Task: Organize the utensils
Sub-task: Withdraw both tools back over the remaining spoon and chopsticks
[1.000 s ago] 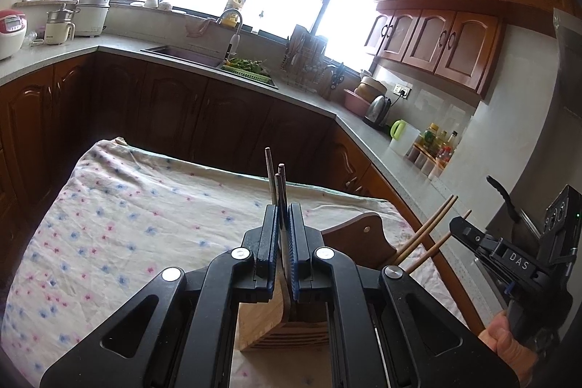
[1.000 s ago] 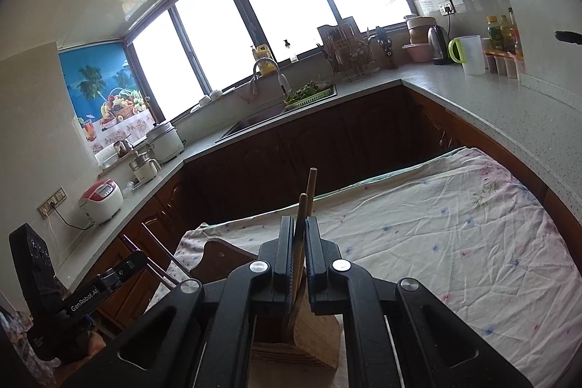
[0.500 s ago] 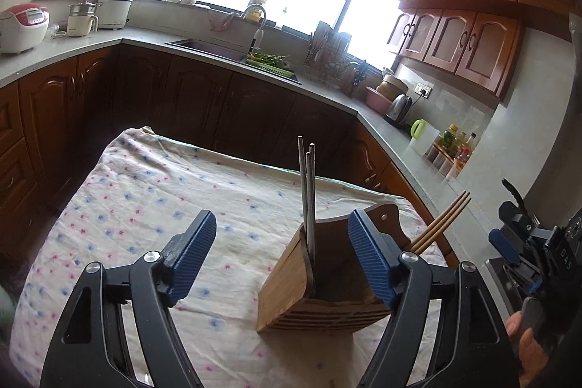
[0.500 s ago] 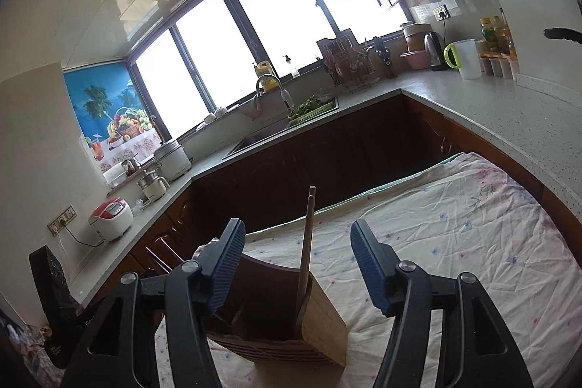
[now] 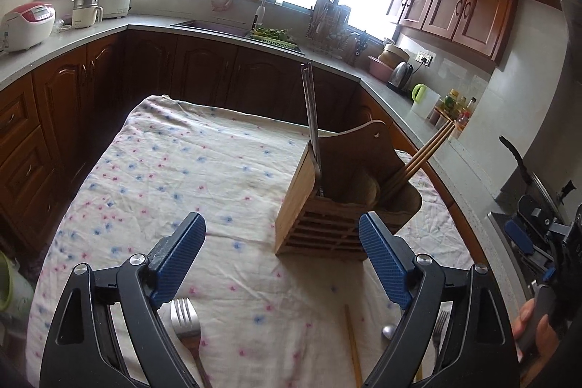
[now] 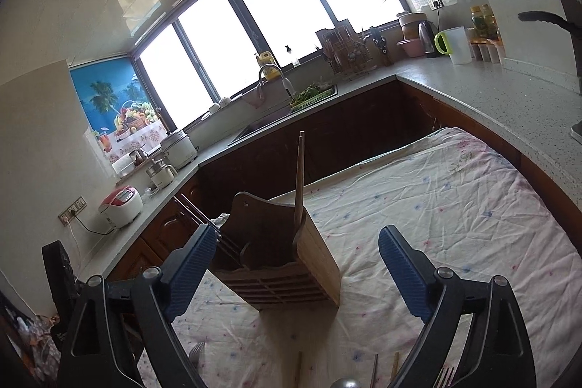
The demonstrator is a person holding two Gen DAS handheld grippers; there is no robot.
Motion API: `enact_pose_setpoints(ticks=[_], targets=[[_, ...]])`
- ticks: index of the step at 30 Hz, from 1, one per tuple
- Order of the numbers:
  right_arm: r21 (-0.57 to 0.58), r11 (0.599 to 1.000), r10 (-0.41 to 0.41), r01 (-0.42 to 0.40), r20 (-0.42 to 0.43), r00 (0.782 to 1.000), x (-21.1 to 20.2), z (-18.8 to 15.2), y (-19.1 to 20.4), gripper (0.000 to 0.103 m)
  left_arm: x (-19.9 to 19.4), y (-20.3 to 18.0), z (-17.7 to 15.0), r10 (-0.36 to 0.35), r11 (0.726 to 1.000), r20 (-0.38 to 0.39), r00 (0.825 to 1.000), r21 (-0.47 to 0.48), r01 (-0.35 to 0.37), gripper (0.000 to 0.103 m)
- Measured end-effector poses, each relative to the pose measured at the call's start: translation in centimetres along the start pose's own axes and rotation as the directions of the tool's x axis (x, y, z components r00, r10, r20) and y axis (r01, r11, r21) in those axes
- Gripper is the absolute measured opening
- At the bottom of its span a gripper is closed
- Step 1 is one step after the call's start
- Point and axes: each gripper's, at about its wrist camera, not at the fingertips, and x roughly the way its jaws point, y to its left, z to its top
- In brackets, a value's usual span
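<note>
A wooden utensil holder (image 5: 338, 206) (image 6: 291, 264) stands on the flowered cloth (image 5: 174, 170). A pair of metal chopsticks (image 5: 310, 119) stands upright in its left compartment. Wooden chopsticks (image 5: 425, 155) (image 6: 299, 180) lean out of its right side. My left gripper (image 5: 282, 239) hangs short of the holder, its jaws opening wide with nothing between the pads. My right gripper (image 6: 296, 253) faces the holder from the other side, jaws opening too and empty. On the near cloth lie a fork (image 5: 187, 326), a wooden chopstick (image 5: 353, 344), a spoon (image 5: 388, 331) and a second fork (image 5: 440, 322).
Dark wooden cabinets and a grey counter (image 5: 91, 35) wrap round the table on three sides. A sink (image 6: 265, 122) sits under the windows. A rice cooker (image 5: 25, 24), a kettle (image 5: 400, 73) and bottles (image 5: 454, 104) stand on the counter. A hand (image 5: 534, 322) shows at the right edge.
Both grippers were shut on chopsticks over the holder. They have opened and let go, the chopsticks now stand in the holder, and both grippers have drawn back from it.
</note>
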Motion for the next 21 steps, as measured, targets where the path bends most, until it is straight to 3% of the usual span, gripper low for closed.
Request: enact_pose_setpoints(ticks=[9, 21], targets=[[-0.052, 0.998, -0.030, 0.028, -0.041, 0.999, -5.1, -3.8, 0.4, 0.094, -3.5, 0.2, -4.5, 0.002, 1.000, -0.056, 0.998, 0.000, -0.002, 0.089], [-0.112, 0.987, -0.129, 0.117, -0.107, 0.986, -8.3, -10.4, -1.1, 0.094, -4.2, 0.0, -10.6, 0.016, 1.000, -0.156, 0.988, 0.022, -0.013, 0.089]])
